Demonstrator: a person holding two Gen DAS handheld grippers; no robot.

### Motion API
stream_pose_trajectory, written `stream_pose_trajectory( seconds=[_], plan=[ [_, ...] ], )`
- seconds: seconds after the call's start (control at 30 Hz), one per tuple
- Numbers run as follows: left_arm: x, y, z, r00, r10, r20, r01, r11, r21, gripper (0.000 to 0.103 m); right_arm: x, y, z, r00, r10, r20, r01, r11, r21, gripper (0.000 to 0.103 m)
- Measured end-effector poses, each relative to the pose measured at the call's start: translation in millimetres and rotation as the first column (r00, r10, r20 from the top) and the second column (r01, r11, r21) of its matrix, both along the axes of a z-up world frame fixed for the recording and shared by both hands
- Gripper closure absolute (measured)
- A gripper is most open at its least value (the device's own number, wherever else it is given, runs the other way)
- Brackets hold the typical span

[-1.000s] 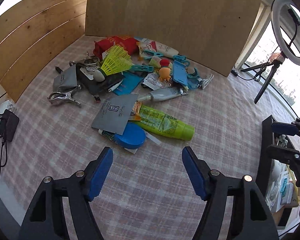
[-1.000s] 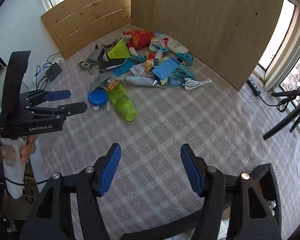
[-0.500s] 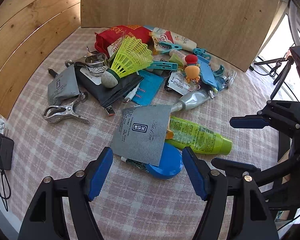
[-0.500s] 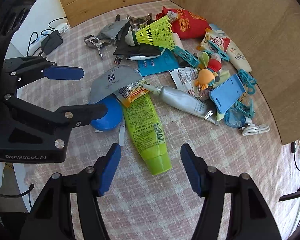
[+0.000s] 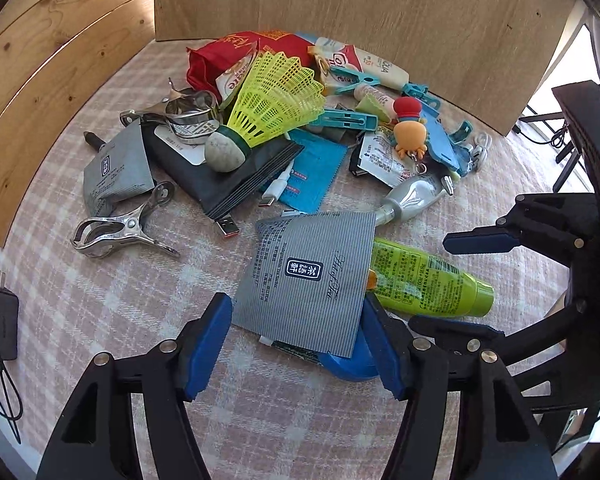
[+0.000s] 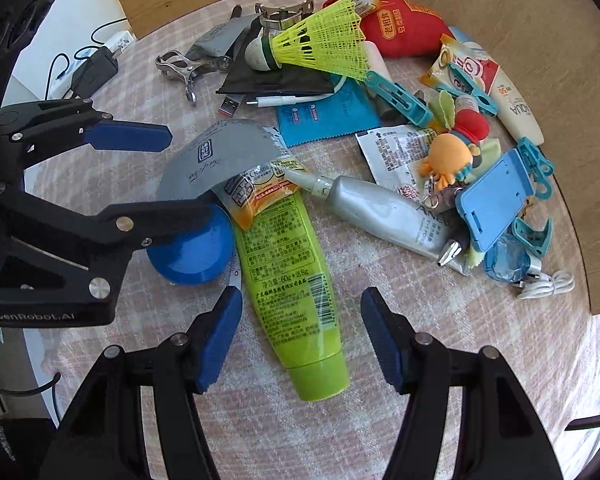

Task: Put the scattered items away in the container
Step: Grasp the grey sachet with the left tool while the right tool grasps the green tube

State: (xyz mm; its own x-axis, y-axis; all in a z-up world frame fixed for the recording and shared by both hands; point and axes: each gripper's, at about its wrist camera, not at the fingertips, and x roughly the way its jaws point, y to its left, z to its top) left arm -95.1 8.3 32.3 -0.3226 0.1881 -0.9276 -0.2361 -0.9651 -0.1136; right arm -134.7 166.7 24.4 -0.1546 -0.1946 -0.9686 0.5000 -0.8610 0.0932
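Observation:
A pile of small items lies on the checked cloth. My left gripper (image 5: 296, 342) is open, its fingers either side of the near edge of a grey striped tea packet (image 5: 308, 276) that lies over a blue round disc (image 5: 346, 364). My right gripper (image 6: 302, 334) is open around the cap end of a lime-green tube (image 6: 290, 276), also in the left wrist view (image 5: 428, 284). The packet (image 6: 216, 160) and disc (image 6: 192, 248) show in the right wrist view, with the left gripper (image 6: 162, 172) over them. No container is in view.
Behind lie a yellow shuttlecock (image 5: 268, 108), a silver tube (image 6: 384, 212), a metal clip (image 5: 116, 228), a red bag (image 5: 236, 52), an orange toy (image 5: 410, 132), a blue phone stand (image 6: 496, 200) and blue pegs. Wooden boards (image 5: 340, 8) wall the back. A charger (image 5: 0, 320) lies at left.
Both grippers have moved forward and down to the pile. The left one now straddles the grey packet and the right one straddles the green tube. Both stay open.

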Motion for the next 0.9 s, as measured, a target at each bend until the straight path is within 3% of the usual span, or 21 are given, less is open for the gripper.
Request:
stream_pose_trajectory(
  seconds=[0.1, 0.27, 0.57, 0.7, 0.9],
  plan=[
    [-2, -5, 2, 1.000, 0.010, -0.009, -0.010, 1.000, 0.002, 0.045, 1, 6, 0, 1.000, 0.006, 0.012, -0.006, 1.000, -0.009, 0.045],
    [-4, -7, 6, 1.000, 0.005, -0.026, -0.005, 1.000, 0.000, 0.049, 1, 15, 3, 0.999, 0.002, 0.038, -0.001, 1.000, -0.020, 0.059],
    [-8, -5, 14, 0.999, -0.009, -0.049, 0.008, 1.000, -0.016, 0.073, 3, 18, 6, 0.999, 0.024, 0.047, -0.023, 1.000, -0.014, 0.063],
    [-7, -8, 18, 0.998, -0.012, -0.067, 0.010, 1.000, -0.028, 0.086, 6, 31, 8, 0.998, -0.029, 0.047, 0.031, 0.999, -0.027, 0.067],
    [-3, -25, 25, 0.997, 0.020, -0.074, -0.020, 1.000, -0.001, 0.093, 7, 47, 14, 0.993, -0.100, 0.058, 0.104, 0.992, -0.075, 0.069]
  ],
)
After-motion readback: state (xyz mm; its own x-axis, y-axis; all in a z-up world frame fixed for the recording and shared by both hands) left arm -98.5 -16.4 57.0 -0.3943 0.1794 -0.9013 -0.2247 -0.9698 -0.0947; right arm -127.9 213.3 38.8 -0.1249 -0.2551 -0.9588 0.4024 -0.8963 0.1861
